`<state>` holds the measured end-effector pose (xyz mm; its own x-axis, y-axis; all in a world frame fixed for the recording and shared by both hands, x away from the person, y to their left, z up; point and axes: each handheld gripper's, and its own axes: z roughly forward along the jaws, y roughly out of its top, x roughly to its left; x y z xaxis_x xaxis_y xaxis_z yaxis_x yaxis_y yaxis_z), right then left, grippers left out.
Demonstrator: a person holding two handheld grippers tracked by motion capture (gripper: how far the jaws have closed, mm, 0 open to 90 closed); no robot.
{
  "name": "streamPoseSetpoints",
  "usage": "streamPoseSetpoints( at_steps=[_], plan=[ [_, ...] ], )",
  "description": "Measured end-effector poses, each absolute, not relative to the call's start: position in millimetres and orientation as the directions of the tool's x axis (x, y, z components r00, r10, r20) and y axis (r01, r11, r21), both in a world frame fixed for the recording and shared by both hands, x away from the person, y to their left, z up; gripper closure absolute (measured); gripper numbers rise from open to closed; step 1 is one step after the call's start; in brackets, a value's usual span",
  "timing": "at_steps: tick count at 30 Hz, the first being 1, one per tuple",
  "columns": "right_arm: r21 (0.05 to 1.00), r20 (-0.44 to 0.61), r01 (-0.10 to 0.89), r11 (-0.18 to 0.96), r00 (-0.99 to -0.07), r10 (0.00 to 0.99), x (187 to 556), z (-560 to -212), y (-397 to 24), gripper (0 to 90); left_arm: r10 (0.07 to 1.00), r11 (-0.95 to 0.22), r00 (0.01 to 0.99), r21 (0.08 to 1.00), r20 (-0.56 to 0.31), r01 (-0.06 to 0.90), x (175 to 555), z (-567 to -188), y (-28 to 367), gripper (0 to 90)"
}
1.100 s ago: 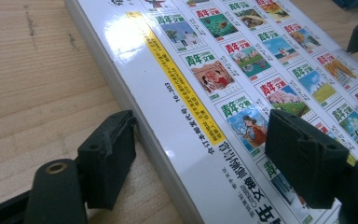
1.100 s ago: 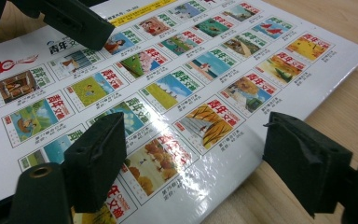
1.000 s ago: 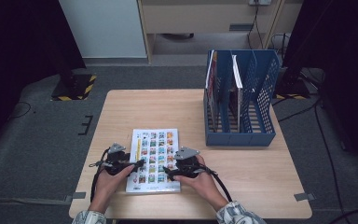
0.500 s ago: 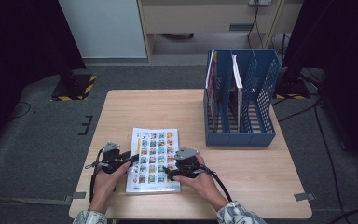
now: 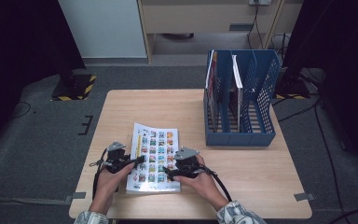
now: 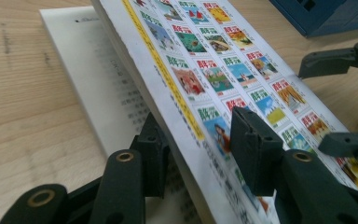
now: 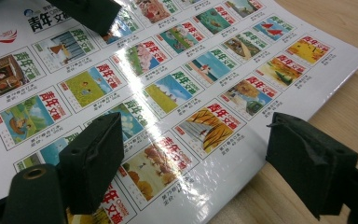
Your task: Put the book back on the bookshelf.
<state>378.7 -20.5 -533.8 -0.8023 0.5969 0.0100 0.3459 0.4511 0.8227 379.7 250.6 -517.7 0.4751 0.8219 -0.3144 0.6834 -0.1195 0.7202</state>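
At lower centre of the high view, a magazine point(image 5: 153, 157) lies near the tabletop's point(image 5: 242, 177) front edge with a tool at each long side.

The left tool point(image 6: 199, 154) has just been closing: one jaw sits under the lifted cover's left edge, the other on its printed face, pinching that cover above the white page beneath. The right tool point(image 7: 193, 161) stands spread, its jaws straddling the magazine's right edge, one over the glossy cover, one over bare wood, pressing nothing. At upper right a blue file rack point(image 5: 240, 100) stands well apart; bare wood lies open between it and the magazine, and toward the far edge.
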Motion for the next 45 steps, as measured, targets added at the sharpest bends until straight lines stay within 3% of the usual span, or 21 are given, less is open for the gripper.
streamPoseSetpoints(
  at_steps=[2, 7, 11, 17, 25, 39, 45],
  plan=[
    [0.823, 0.008, 0.344, 0.452, -0.803, 0.596, 379, -534, -21, 19.0, 0.828, -0.126, 0.472, 0.718, -0.303, 0.684, 382, -521, 244, 59.0],
    [0.821, 0.01, 0.349, 0.452, -0.799, 0.601, 379, -534, -21, 17.3, 0.85, -0.121, 0.458, 0.749, -0.261, 0.651, 378, -516, 237, 73.1],
    [0.788, 0.13, 0.476, 0.392, -0.75, 0.649, 384, -536, -23, 14.6, 0.853, -0.13, 0.466, 0.771, -0.233, 0.623, 374, -512, 233, 79.1],
    [0.753, 0.226, 0.551, 0.359, -0.73, 0.645, 390, -538, -28, 13.9, 0.853, -0.151, 0.489, 0.81, -0.184, 0.567, 368, -502, 227, 82.1],
    [0.753, 0.234, 0.535, 0.385, -0.763, 0.603, 393, -538, -34, 13.5, 0.832, -0.24, 0.551, 0.849, -0.07, 0.47, 359, -485, 218, 83.4],
    [0.744, 0.359, 0.575, 0.339, -0.773, 0.523, 397, -539, -36, 13.1, 0.81, -0.14, 0.564, 0.881, -0.16, 0.452, 346, -468, 228, 83.4],
    [0.745, 0.357, 0.569, 0.347, -0.781, 0.513, 396, -540, -34, 12.3, 0.808, -0.149, 0.565, 0.87, -0.167, 0.47, 351, -473, 233, 82.6]
  ],
)
